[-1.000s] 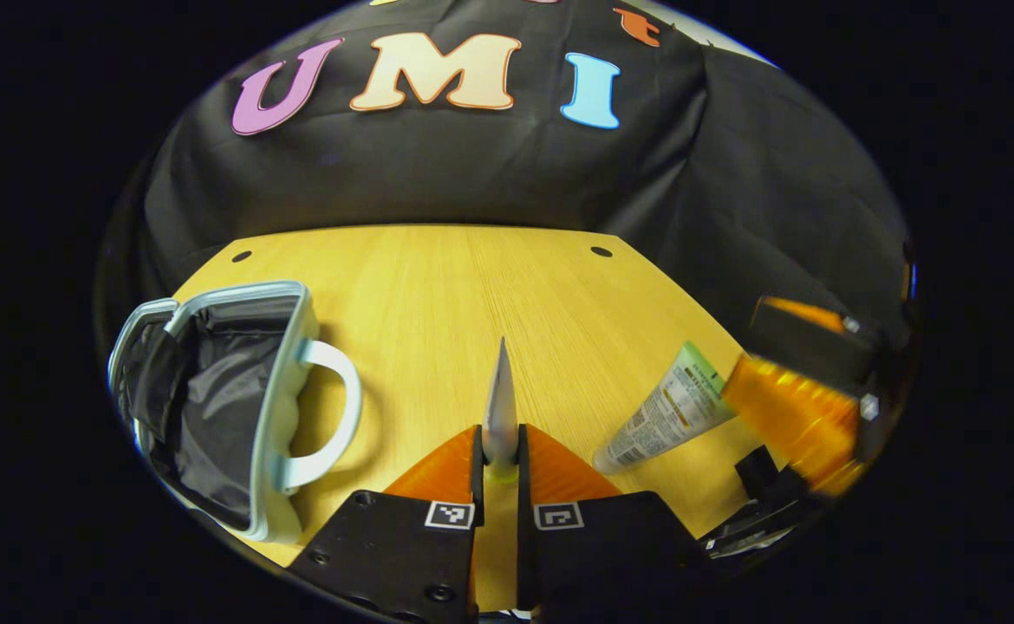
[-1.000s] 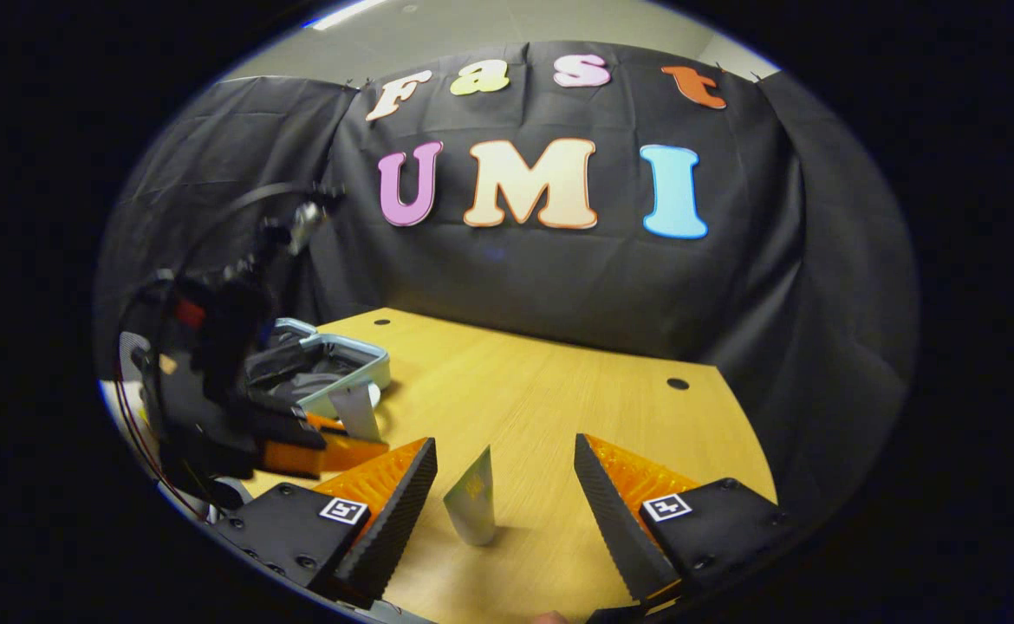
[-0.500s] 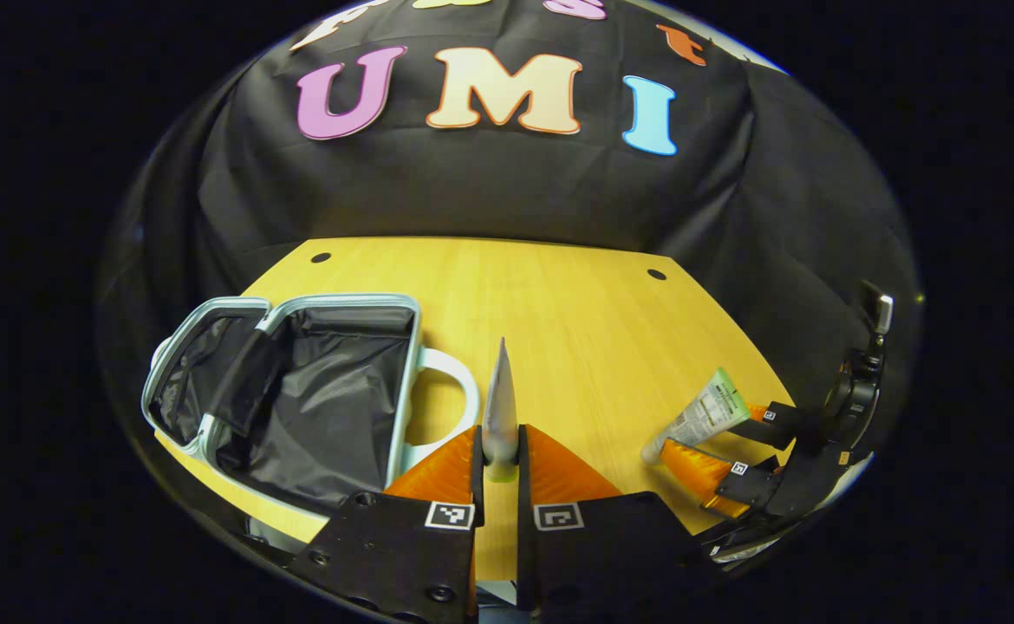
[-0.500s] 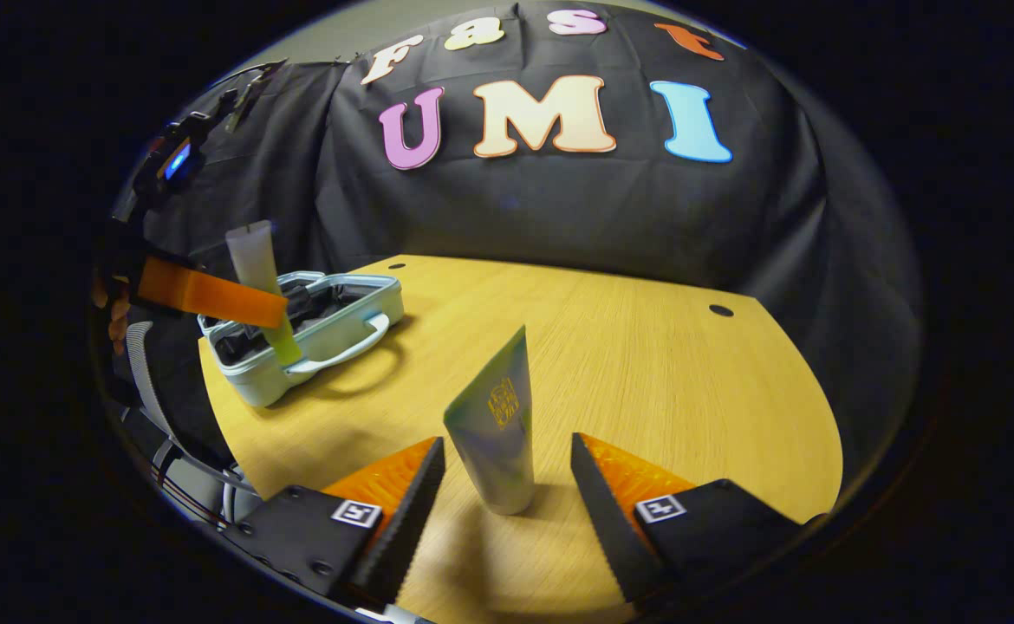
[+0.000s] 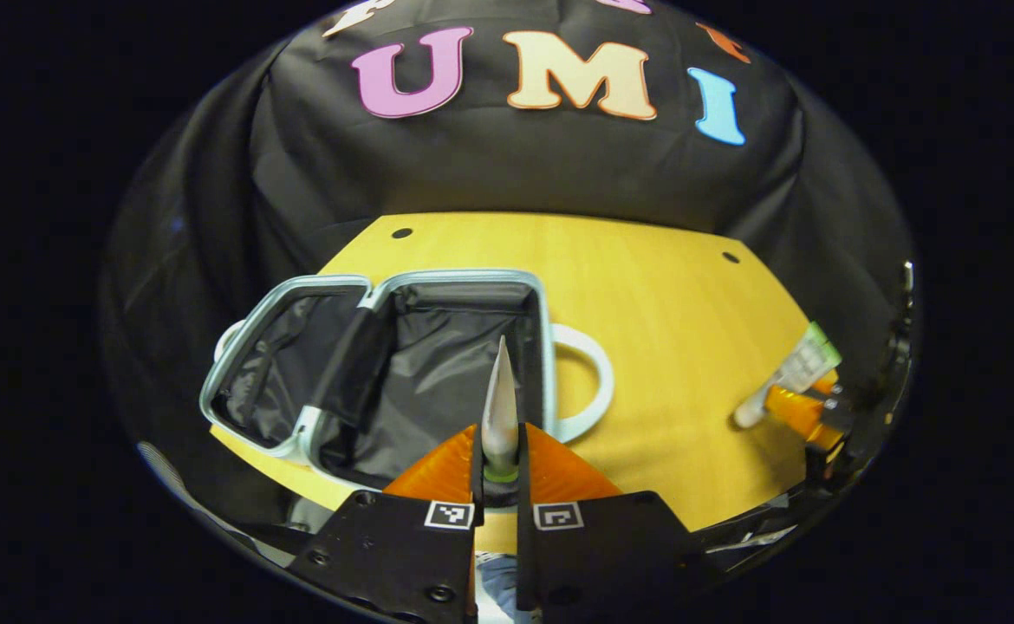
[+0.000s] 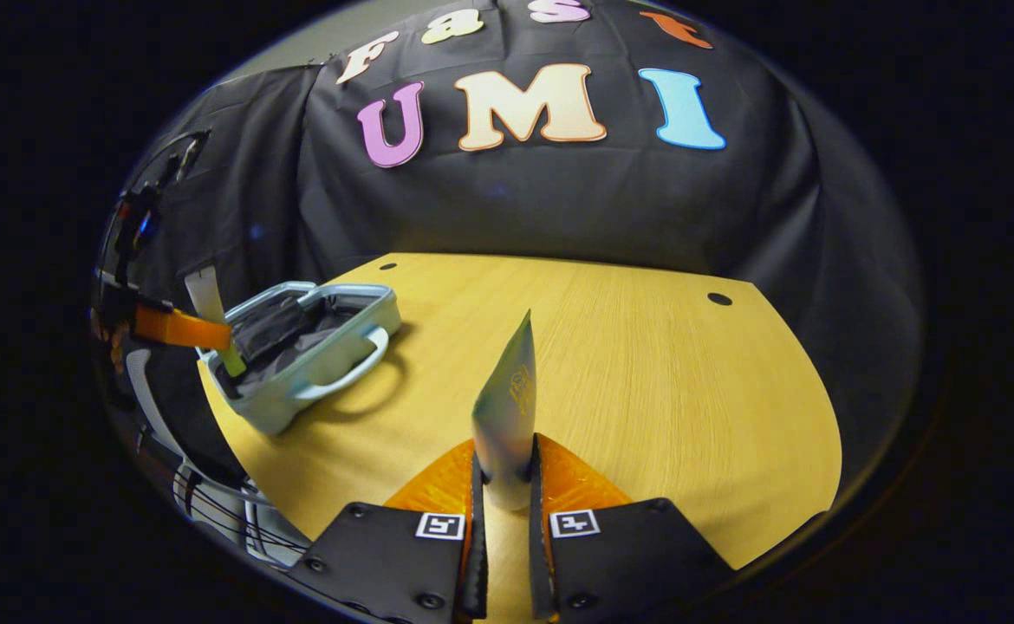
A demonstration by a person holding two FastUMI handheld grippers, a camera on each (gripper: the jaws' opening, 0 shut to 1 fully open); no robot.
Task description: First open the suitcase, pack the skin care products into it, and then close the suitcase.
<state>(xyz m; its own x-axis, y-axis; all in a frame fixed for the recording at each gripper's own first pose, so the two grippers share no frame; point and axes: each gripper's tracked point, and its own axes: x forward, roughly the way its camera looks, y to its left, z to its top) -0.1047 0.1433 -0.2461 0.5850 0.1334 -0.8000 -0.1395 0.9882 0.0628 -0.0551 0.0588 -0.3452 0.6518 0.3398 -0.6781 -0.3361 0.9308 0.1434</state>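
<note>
The pale blue suitcase (image 5: pixel 403 286) lies open on the table, its black lining showing. My left gripper (image 5: pixel 500 438) is shut on a slim pale tube (image 5: pixel 500 399) with a green cap, held upright just above the suitcase's open half. In the right gripper view that tube (image 6: pixel 208 299) hangs over the suitcase (image 6: pixel 316 364) in the left gripper (image 6: pixel 178 329). My right gripper (image 6: pixel 505 464) is shut on a silvery-green tube (image 6: pixel 511 399) standing on the wood. Far off in the left gripper view, the right gripper (image 5: pixel 797 412) holds this tube (image 5: pixel 797 368).
The wooden table (image 6: pixel 663 373) has two small dark holes near its back edge. The suitcase's white handle (image 5: pixel 592 381) sticks out toward the table's middle. Black cloth walls close the booth behind and at the sides. Cables hang off the table's left edge (image 6: pixel 212 503).
My left gripper carried its tube leftward until it hangs over the open suitcase. My right gripper closed its fingers on the standing silvery-green tube.
</note>
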